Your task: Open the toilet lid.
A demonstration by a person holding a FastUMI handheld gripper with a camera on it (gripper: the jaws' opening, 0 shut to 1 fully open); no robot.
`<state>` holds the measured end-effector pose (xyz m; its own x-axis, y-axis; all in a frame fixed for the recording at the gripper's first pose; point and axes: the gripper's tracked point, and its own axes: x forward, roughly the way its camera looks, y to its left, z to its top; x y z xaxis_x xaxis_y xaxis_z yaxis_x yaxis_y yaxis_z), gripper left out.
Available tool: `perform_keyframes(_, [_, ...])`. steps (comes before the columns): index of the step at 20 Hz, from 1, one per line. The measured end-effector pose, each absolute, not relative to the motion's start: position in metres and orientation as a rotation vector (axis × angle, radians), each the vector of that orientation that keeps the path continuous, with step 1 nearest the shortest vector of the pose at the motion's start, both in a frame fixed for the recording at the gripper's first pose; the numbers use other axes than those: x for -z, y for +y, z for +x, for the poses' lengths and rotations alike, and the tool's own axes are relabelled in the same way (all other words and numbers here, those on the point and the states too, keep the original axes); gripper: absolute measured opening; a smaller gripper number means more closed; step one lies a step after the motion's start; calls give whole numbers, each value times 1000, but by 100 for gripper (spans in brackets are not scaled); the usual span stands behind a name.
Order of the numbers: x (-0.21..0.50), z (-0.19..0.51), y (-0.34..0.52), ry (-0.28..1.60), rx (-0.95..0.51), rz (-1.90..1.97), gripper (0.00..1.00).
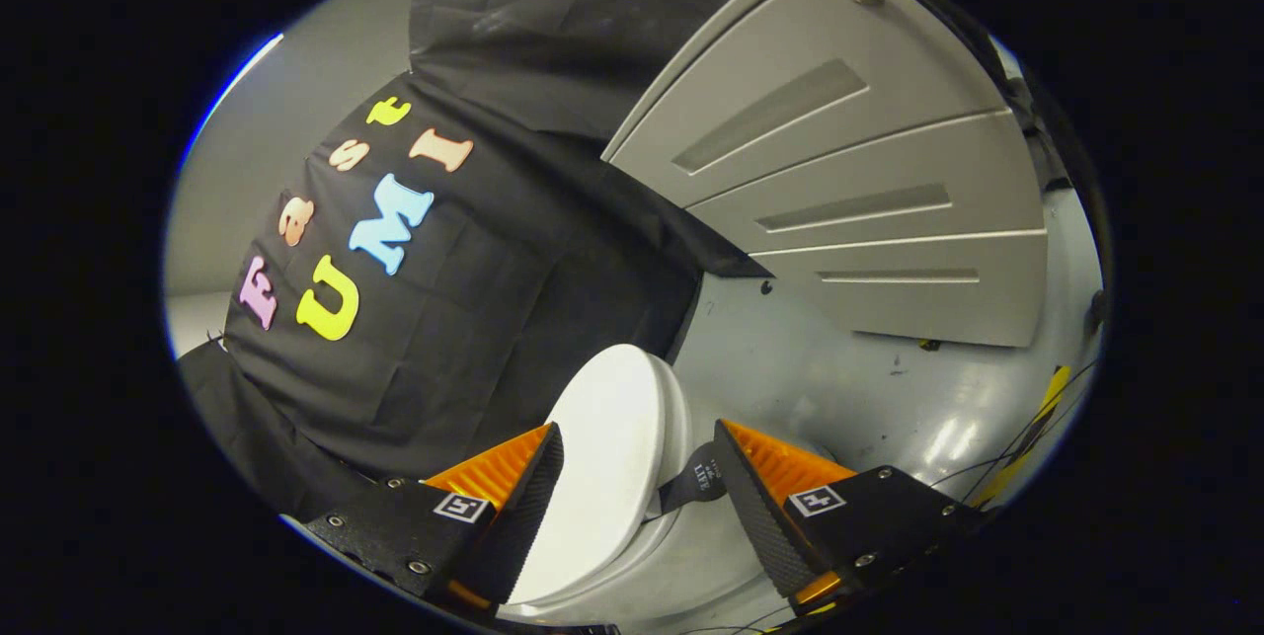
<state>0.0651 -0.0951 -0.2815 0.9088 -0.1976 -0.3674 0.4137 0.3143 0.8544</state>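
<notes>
Gripper view

1. Gripper (632, 477). Jaws wide, holding nothing. One finger (513, 507) lies over the lid's edge on the cloth side; the other (760, 507) stands apart from it on the floor side. Contact w/ lid: cannot tell.

2. Lid (607, 457). White, oval, closed flat on the bowl. Sits between the jaws and runs on just ahead of them. Long axis approx. along the fingers, leaning a little toward the cabinet; rounded far end points at the cloth wall, near end runs under the fingers. Which end carries the hinge: cannot tell.

3. Tab (696, 487). Dark strap w/ print, at the lid's side toward the floor, close to the floor-side finger. Prob. a pull handle for the lid; a guess only.

4. Bowl (681, 428). White rim showing beside the lid.

5. Cabinet (839, 200). Grey, panelled, well beyond the lid.

6. Floor (869, 388). Grey, glossy; cables near its edge.

7. Step in hand: approach, pre-grasp. Lid not yet lifted.

8. Next move calls for: getting a hold on the lid edge or tab, closing the jaws on it, then swinging up about the hinge. Lid smooth, so slip likely on a shallow grip.
</notes>
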Motion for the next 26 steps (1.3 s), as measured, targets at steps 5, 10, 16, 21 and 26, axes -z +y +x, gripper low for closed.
perform_keyframes(5, [311,52,-103,222,482,1312,91])
perform_keyframes(10, [329,59,-88,257,463,1387,83])
perform_keyframes(16, [335,75,-75,339,410,1379,55])
perform_keyframes(21, [332,74,-77,329,414,1448,17])
perform_keyframes(26, [329,71,-78,324,426,1500,5])
